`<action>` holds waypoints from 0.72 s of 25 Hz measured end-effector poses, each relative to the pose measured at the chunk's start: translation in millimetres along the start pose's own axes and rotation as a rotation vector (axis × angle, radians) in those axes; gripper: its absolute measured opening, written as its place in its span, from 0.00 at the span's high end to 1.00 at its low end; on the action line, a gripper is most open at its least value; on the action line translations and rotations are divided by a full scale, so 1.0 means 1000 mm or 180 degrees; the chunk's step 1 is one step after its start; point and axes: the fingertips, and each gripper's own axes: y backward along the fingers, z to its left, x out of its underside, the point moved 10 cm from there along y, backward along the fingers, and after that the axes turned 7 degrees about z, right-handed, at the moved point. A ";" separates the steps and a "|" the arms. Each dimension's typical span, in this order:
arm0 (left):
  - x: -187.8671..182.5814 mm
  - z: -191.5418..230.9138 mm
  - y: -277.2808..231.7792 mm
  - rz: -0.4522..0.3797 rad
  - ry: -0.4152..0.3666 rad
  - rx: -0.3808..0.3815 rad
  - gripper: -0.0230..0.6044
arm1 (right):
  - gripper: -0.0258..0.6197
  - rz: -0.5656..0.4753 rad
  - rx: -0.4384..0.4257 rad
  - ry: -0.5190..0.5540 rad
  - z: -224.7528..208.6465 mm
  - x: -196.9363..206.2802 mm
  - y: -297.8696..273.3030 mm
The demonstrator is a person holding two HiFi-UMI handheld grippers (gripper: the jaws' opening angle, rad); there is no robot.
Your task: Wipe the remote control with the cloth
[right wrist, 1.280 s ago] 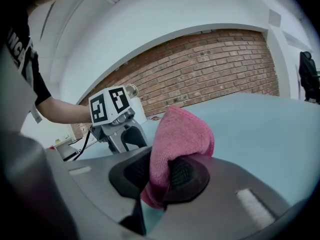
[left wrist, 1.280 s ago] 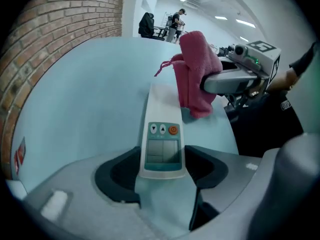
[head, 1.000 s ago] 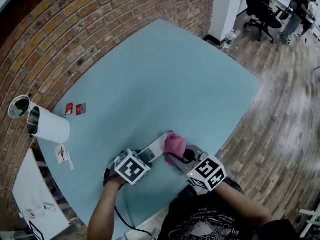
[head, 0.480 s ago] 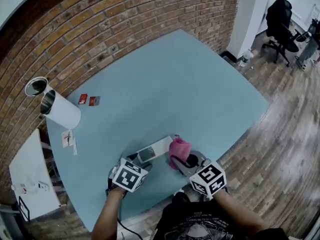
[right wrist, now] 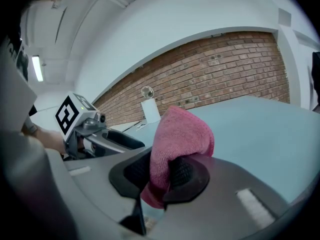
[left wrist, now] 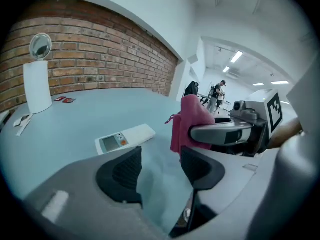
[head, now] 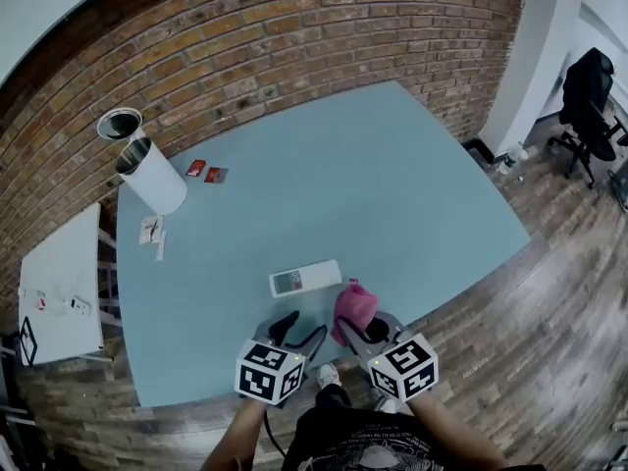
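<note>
The white remote control (head: 305,279) lies flat on the light blue table (head: 373,184), with its display end to the left, and nothing touches it. My left gripper (head: 294,331) hovers just short of it, near the table's front edge. Its jaws are open with nothing between them and have just been closing a little. In the left gripper view the remote (left wrist: 125,139) lies beyond the left gripper (left wrist: 160,171). My right gripper (head: 357,328) is shut on a bunched pink cloth (head: 353,305), held up to the right of the remote. The cloth (right wrist: 180,134) sticks up out of the right gripper (right wrist: 162,176).
A white cylinder (head: 152,177) stands at the table's far left by the brick wall, with two small red cards (head: 206,173) and paper scraps (head: 152,230) nearby. A white side table (head: 59,287) is at the left. An office chair (head: 589,96) and a bottle (head: 510,157) are on the wood floor at the right.
The left gripper has drawn back from the remote's near end, risen and rolled. The right gripper with the cloth has also pulled back from the remote. The head view has tilted.
</note>
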 end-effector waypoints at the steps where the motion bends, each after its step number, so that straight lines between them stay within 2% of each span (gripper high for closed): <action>1: 0.002 -0.008 0.002 -0.0075 0.0030 -0.0085 0.59 | 0.86 0.0005 -0.0024 0.0037 0.004 0.001 0.003; 2: 0.005 -0.015 0.005 -0.0146 0.0058 -0.0213 0.68 | 0.86 0.0009 -0.0054 0.0073 0.008 0.003 0.005; 3: 0.009 -0.022 0.008 -0.0210 0.0079 -0.0347 0.86 | 0.86 0.0011 -0.0088 0.0099 0.011 0.005 0.007; 4: 0.014 -0.029 0.011 -0.0264 0.0093 -0.0439 0.96 | 0.86 0.0010 -0.0124 0.0116 0.015 0.007 0.009; 12: 0.040 -0.066 0.033 -0.0520 0.0310 -0.0757 0.96 | 0.87 0.0054 -0.0371 0.0296 0.038 0.018 0.022; 18: 0.047 -0.079 0.037 -0.0504 0.0325 -0.0876 0.96 | 0.87 0.0038 -0.0439 0.0327 0.041 0.022 0.032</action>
